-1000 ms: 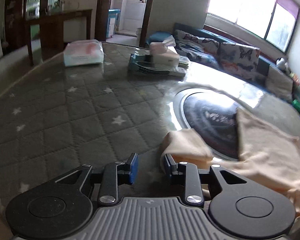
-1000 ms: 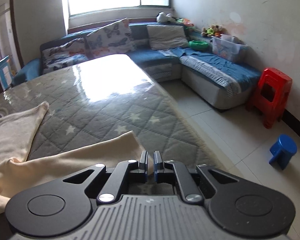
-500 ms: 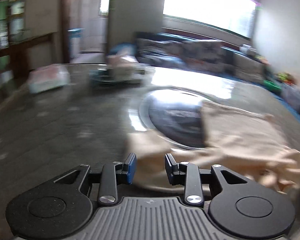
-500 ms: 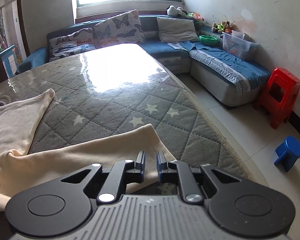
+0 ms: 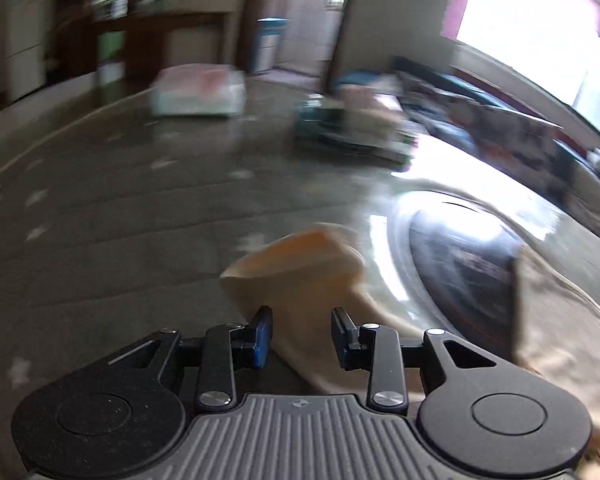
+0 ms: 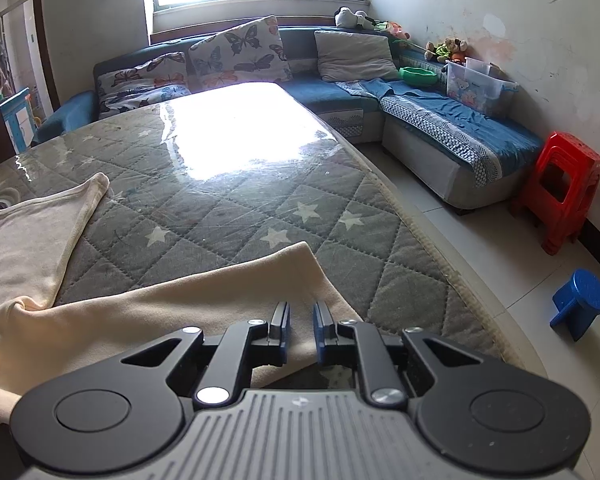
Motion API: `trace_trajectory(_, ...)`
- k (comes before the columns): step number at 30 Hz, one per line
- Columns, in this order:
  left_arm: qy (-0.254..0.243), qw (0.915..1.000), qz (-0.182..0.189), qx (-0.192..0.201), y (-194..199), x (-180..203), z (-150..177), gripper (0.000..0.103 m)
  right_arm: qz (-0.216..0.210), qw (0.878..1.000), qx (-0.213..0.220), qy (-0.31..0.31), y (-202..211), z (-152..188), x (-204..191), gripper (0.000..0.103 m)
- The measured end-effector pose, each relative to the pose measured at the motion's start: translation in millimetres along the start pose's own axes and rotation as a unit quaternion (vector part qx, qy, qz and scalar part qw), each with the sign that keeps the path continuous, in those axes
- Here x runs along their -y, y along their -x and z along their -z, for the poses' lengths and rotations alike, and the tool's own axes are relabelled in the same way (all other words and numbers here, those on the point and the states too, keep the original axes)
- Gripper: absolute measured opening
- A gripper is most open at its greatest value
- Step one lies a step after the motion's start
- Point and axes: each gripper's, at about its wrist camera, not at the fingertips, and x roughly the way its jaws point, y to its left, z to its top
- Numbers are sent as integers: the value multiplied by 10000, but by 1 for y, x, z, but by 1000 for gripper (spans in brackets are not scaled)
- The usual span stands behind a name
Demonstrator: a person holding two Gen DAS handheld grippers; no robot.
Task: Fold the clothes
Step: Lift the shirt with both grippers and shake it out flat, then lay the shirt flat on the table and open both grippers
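Observation:
A cream garment [image 6: 172, 312] lies spread on the grey quilted, star-patterned table cover [image 6: 236, 216]. Its near corner runs under my right gripper [image 6: 301, 314], which hangs just above it with its fingers a little apart and nothing held. In the blurred left wrist view, a raised fold of the same cream garment [image 5: 300, 268] reaches in between the fingers of my left gripper [image 5: 302, 318]. That gripper is wide open and the fingers do not press the cloth. More garment [image 5: 556, 320] lies at the right, partly covering a dark round inset [image 5: 460, 264].
A white wrapped pack [image 5: 198, 92] and a stack of items with a tissue box [image 5: 356, 128] sit at the table's far side. The table edge [image 6: 432, 240] drops to the floor on the right. A blue sofa [image 6: 440, 128], red stool [image 6: 560, 188] and blue stool [image 6: 580, 304] stand beyond.
The left gripper swung and came in over the garment's fold, which now sits between its open fingers. The right gripper's fingers parted wider and moved forward over the cloth corner.

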Motion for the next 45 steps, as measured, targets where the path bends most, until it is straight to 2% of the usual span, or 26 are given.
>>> trace_trajectory(2, -227, 9993, 275, 65, 13, 1, 3, 35, 4, 10000, -1, 29, 0, -1, -1, 13)
trace_trajectory(3, -513, 9974, 485, 126, 23, 9, 7, 35, 1, 10000, 0, 49, 1, -1, -1, 13)
trace_trajectory(5, -1155, 9885, 948, 244, 45, 27, 17, 35, -29, 9999, 32, 118, 6, -3, -4, 13)
trace_trajectory(8, -1901, 9643, 1829, 252, 70, 60, 37, 36, -183, 9994, 78, 298, 16, -7, -10, 13)
trace_trajectory(12, -2581, 9263, 2744, 111, 89, 102, 61, 40, -688, 9950, 117, 719, 35, -11, -30, 13)
trace_trajectory(16, -3160, 8973, 3080, 83, 96, 137, 84, 47, -1341, 9828, 121, 1262, 52, -10, -58, 25)
trace_trajectory(18, -3466, 8841, 3132, 84, 96, 153, 97, 48, -1648, 9734, 127, 1590, 60, -7, -75, 25)
trace_trajectory(20, -3714, 8797, 2968, 139, 91, 165, 106, 48, -1986, 9598, 114, 1978, 66, -2, -95, 25)
trace_trajectory(23, -3917, 8708, 2972, 38, 84, 173, 114, 46, -2438, 9358, 126, 2542, 75, 7, -128, 25)
trace_trajectory(24, -3947, 8711, 2923, 14, 80, 175, 115, 43, -2562, 9285, 110, 2686, 77, 9, -138, 25)
trace_trajectory(25, -3973, 8720, 2861, -5, 76, 177, 116, 40, -2700, 9205, 77, 2823, 78, 12, -148, 25)
trace_trajectory(29, -3930, 8778, 2739, -68, 66, 175, 116, 10, -3035, 8917, -40, 3356, 81, 26, -183, 25)
trace_trajectory(31, -3902, 8789, 2745, -25, 67, 172, 115, 6, -3131, 8796, -99, 3581, 81, 35, -197, 26)
trace_trajectory(34, -3836, 8794, 2820, 44, 73, 167, 112, 3, -3138, 8716, -96, 3766, 81, 44, -207, 29)
trace_trajectory(37, -3857, 8738, 2956, 163, 82, 161, 113, 3, -3105, 8683, -51, 3869, 83, 50, -209, 27)
trace_trajectory(38, -3878, 8715, 2995, 195, 86, 158, 114, 3, -3094, 8671, -36, 3903, 84, 52, -210, 13)
trace_trajectory(39, -3884, 8693, 3047, 234, 90, 155, 114, 3, -3083, 8660, -21, 3937, 84, 54, -211, 5)
trace_trajectory(40, -3888, 8671, 3102, 273, 94, 151, 115, 3, -3072, 8648, -6, 3971, 85, 56, -212, 4)
trace_trajectory(42, -3946, 8583, 3264, 336, 103, 143, 116, 3, -3075, 8620, 30, 4029, 89, 59, -211, 4)
trace_trajectory(45, -4128, 8407, 3474, 462, 118, 133, 122, 3, -3294, 8534, -60, 4040, 105, 57, -200, 4)
